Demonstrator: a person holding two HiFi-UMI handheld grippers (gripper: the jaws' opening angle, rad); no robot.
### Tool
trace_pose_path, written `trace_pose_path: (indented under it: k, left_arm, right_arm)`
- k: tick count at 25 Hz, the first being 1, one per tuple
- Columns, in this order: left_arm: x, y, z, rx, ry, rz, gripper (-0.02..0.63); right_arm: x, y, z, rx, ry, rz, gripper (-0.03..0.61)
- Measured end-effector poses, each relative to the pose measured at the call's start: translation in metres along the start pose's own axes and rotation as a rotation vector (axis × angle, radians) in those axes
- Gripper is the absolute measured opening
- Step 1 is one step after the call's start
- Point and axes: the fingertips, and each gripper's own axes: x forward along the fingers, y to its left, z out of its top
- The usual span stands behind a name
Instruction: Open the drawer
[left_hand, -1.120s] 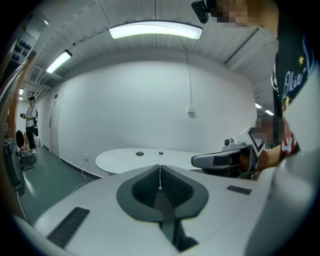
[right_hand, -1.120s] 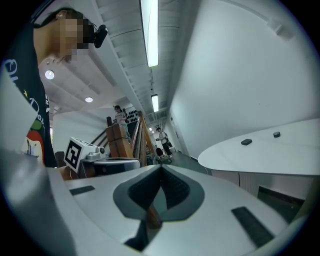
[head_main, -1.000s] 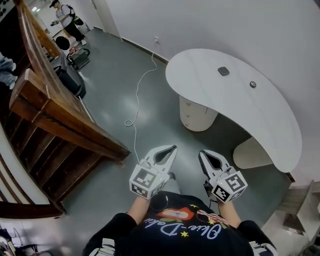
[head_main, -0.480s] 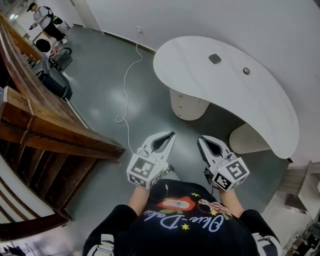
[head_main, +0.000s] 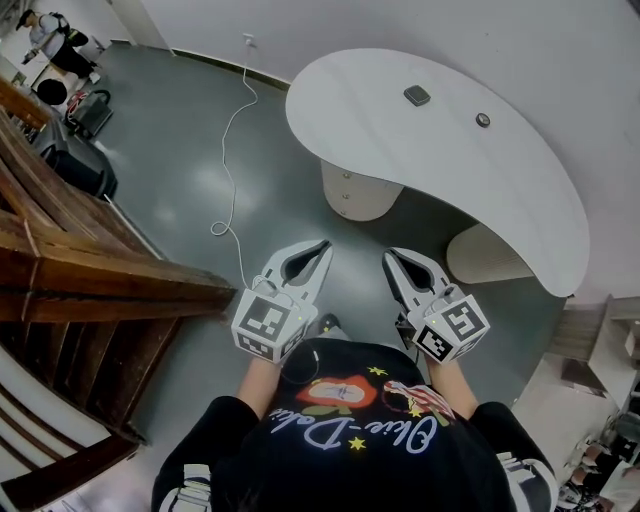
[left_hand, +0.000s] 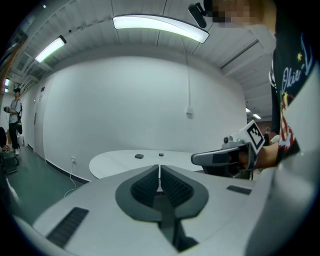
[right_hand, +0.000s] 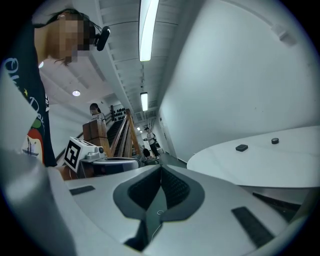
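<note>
**Task progress.** We judged the task barely begun. The white desk (head_main: 440, 170) stood ahead against the wall. The drawer unit (head_main: 352, 192) sat under the desk's left end with its fronts flush and none pulled out. Its handles were too small for us to make out. Both tongs were held close to the person's torso, well apart from the unit. The left gripper (head_main: 322, 246) had its jaws pressed together on nothing. The right gripper (head_main: 391, 258) was likewise closed and empty. In each gripper view the pair met tip to tip, with only air beyond. By our reckoning everything was left to do: the approach, the parting of one pair of jaws, a hold on a drawer front, and the pull.

**Edges and open room.** The grey floor (head_main: 200, 210) lay open between the person and the unit. The wooden staircase (head_main: 90, 270) bounded it on the left, its lower edge near the left gripper's side. The desk's curved rim overhung the unit, so we expected any reach to pass beneath it. A second support (head_main: 487, 255) stood to the right of the unit, with a gap between them. A white cable (head_main: 232, 140) trailed over the floor left of the unit and could catch a foot. A square object (head_main: 417, 95) and a round object (head_main: 483, 120) lay on the desktop, clear of its near rim.
</note>
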Motion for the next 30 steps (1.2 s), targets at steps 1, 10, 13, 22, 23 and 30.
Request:
trace_pose_path:
  k: [1, 10, 13, 22, 23, 30]
  left_arm:
    - [-0.001, 0.004, -0.001, -0.001, 0.002, 0.001, 0.006]
    - [0.016, 0.024, -0.016, -0.026, 0.019, 0.005, 0.006]
    - [0.024, 0.029, -0.018, -0.040, 0.022, 0.023, 0.006]
    - [0.064, 0.056, -0.013, -0.086, 0.006, 0.172, 0.006]
    - [0.069, 0.059, -0.013, -0.098, 0.004, 0.186, 0.006]
    - [0.106, 0.062, -0.025, -0.152, 0.026, 0.242, 0.006]
  right_arm:
    - [0.003, 0.001, 0.001, -0.005, -0.001, -0.002, 0.000]
    - [0.020, -0.016, -0.010, -0.021, 0.048, -0.004, 0.002]
    - [0.029, -0.027, -0.010, -0.011, 0.061, 0.013, 0.002]
    - [0.058, -0.080, 0.008, -0.019, 0.063, 0.078, 0.002]
    - [0.060, -0.086, 0.007, -0.013, 0.072, 0.090, 0.002]
    - [0.074, -0.117, -0.004, -0.007, 0.147, 0.159, 0.002]
